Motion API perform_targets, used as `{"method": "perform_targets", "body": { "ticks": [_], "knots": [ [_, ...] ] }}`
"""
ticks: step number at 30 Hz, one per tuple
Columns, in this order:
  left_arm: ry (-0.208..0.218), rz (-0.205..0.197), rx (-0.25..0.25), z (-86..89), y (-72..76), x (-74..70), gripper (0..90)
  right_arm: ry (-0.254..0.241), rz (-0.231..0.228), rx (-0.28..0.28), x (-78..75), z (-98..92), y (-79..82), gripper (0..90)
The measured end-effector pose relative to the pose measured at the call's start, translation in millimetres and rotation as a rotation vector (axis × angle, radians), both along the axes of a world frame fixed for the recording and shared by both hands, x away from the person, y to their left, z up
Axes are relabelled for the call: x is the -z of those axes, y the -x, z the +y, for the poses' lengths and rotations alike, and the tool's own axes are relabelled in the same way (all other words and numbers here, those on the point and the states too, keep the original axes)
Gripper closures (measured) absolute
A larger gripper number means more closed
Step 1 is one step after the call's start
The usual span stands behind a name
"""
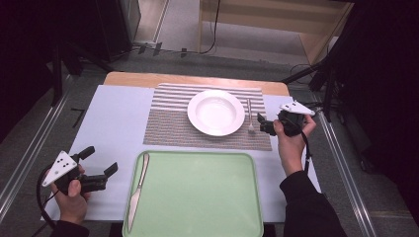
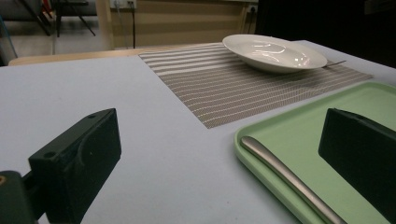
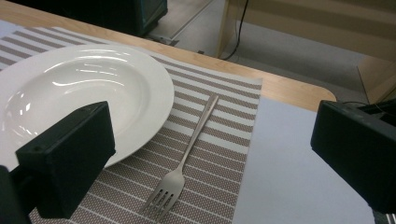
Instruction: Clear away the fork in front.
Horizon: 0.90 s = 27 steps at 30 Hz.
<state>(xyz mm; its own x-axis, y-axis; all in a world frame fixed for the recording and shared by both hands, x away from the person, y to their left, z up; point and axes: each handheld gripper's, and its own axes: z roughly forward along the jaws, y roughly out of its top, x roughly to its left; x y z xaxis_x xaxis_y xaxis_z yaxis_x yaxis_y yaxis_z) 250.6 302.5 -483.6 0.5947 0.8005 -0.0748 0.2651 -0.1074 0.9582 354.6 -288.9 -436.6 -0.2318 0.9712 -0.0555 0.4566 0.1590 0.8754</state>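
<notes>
Pale sheeting covers the desk (image 1: 113,113), with a striped placemat (image 1: 173,118) as landmark. Right tool (image 1: 267,126), jaws apart, hovers at the mat's right edge by the fork (image 3: 184,158); the thin, flat handle could slip or knock the empty plate (image 1: 216,112). Left tool (image 1: 101,163), jaws apart, waits beside the green tray (image 1: 197,197), which holds a knife (image 1: 137,190).
</notes>
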Motion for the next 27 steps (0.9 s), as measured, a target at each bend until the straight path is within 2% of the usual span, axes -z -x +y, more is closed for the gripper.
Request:
{"method": "perform_targets", "body": {
  "ticks": [6,9,16,21,23,25,27],
  "knots": [
    [-0.003,0.001,0.003,-0.1,0.1,0.1,0.0,0.006,0.041,0.006,3.5,3.2,-19.7,0.0],
    [-0.003,-0.001,0.001,-0.2,0.0,0.2,0.0,-0.015,0.063,0.020,4.9,1.3,-29.2,0.0],
    [0.000,-0.002,-0.006,-0.2,0.3,0.0,0.0,-0.002,0.107,0.046,7.2,-0.4,-48.7,2.5],
    [-0.001,-0.005,-0.004,-0.2,0.4,0.0,0.0,-0.004,0.166,0.042,12.5,3.1,-61.7,5.0],
    [-0.001,-0.002,-0.003,-0.2,0.4,0.0,0.0,-0.006,0.196,0.061,15.6,4.0,-67.3,13.3],
    [0.000,-0.004,-0.002,-0.3,0.4,0.1,0.0,-0.007,0.222,0.067,17.5,4.3,-71.0,13.6],
    [-0.004,-0.002,-0.001,-0.1,0.3,0.0,0.0,-0.014,0.250,0.075,19.9,4.9,-75.5,23.3]
  ]
}}
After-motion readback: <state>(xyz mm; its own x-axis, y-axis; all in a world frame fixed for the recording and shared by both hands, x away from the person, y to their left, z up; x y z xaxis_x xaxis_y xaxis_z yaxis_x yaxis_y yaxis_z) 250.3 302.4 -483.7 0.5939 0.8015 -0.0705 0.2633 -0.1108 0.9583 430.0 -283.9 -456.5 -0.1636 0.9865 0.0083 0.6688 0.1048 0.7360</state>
